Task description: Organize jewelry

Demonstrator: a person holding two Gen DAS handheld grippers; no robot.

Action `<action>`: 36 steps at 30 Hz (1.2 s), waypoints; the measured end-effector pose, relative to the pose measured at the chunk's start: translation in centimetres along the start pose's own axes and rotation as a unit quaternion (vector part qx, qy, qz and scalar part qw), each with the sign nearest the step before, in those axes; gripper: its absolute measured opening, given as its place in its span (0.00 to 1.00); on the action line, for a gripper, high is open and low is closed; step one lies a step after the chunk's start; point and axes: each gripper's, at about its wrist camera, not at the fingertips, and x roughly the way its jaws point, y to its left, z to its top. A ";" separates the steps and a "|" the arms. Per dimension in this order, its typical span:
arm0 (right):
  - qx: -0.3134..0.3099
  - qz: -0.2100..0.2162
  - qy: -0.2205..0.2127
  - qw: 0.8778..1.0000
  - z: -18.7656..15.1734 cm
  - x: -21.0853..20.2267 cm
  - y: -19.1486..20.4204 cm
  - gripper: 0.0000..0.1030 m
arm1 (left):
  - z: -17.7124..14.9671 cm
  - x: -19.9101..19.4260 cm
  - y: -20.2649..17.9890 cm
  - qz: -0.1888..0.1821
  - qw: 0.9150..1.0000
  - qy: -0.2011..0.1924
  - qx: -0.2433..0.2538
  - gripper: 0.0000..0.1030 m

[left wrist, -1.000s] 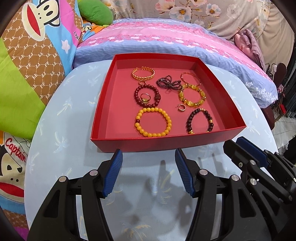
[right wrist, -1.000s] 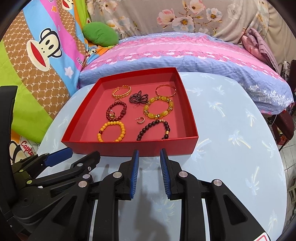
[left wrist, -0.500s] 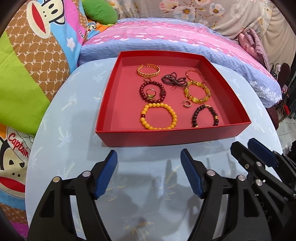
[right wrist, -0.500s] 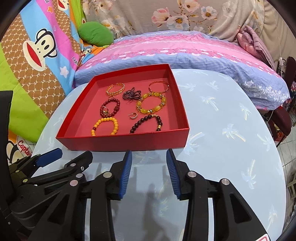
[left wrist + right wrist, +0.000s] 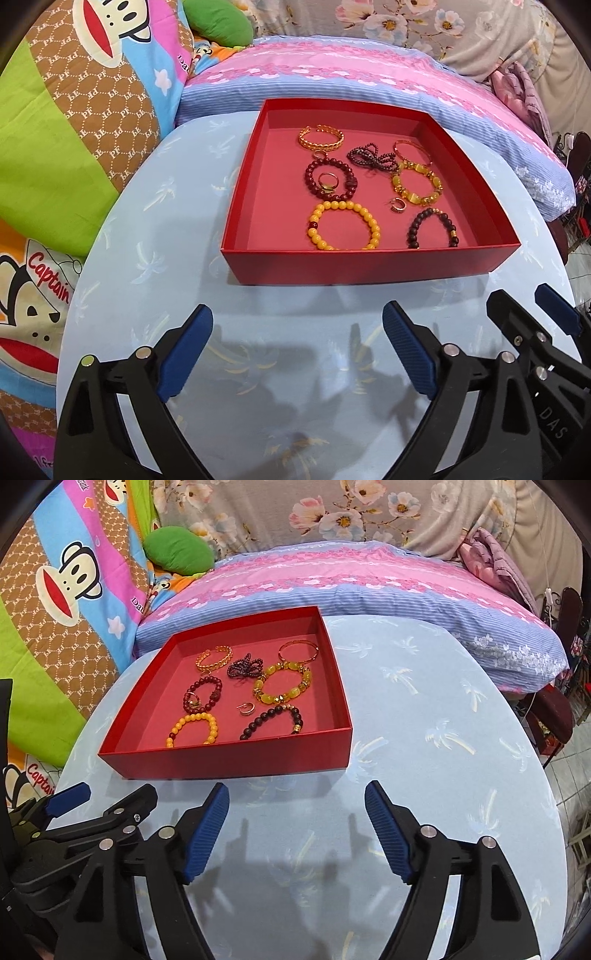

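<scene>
A red tray (image 5: pixel 369 264) (image 5: pixel 229 760) sits on a round light-blue table and holds several pieces of jewelry: a yellow bead bracelet (image 5: pixel 343 225) (image 5: pixel 194 729), a dark red bead bracelet (image 5: pixel 331 180) with a gold ring (image 5: pixel 327 181) inside it, a gold chain bangle (image 5: pixel 320 136), a dark bead bow (image 5: pixel 369 157), a yellow-gold bracelet (image 5: pixel 416 187), a dark bracelet (image 5: pixel 432 229) and a small hoop earring (image 5: pixel 397 205). My left gripper (image 5: pixel 297 349) is open and empty, in front of the tray. My right gripper (image 5: pixel 297 829) is open and empty, beside it.
The table (image 5: pixel 155 229) (image 5: pixel 436 716) has a palm-tree pattern. A bed with a pink and blue cover (image 5: pixel 351 70) lies behind it. A cartoon monkey blanket (image 5: pixel 74 110) is at the left. A green cushion (image 5: pixel 179 550) is at the back.
Both grippers have pulled back from the tray and opened wider. The right gripper went from nearly shut to wide open. The jewelry has not moved.
</scene>
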 end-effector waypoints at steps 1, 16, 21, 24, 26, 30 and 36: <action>-0.001 -0.002 0.000 1.000 0.0 0.0 0.0 0.72 | -0.1 0.0 0.0 0.001 1.000 0.000 0.001 0.87; -0.014 -0.022 -0.006 1.000 -0.6 -0.3 0.3 0.82 | -0.9 0.0 0.5 0.012 1.000 0.003 -0.003 0.89; -0.011 -0.021 0.000 1.000 -0.6 -0.1 0.3 0.82 | -1.0 0.0 0.5 0.015 1.000 0.002 -0.003 0.90; -0.011 -0.024 -0.001 1.000 -0.6 -0.1 0.3 0.84 | -1.0 0.0 0.6 0.015 1.000 0.002 -0.005 0.90; -0.012 -0.025 -0.005 1.000 -0.7 -0.1 0.3 0.88 | -1.0 -0.1 0.7 0.016 1.000 0.001 -0.007 0.90; -0.011 -0.026 -0.008 1.000 -0.7 -0.2 0.3 0.88 | -1.0 -0.1 0.7 0.018 1.000 0.000 -0.008 0.90; -0.005 -0.026 -0.014 1.000 -0.7 -0.4 0.1 0.94 | -0.8 -0.2 0.9 0.021 1.000 -0.003 -0.012 0.90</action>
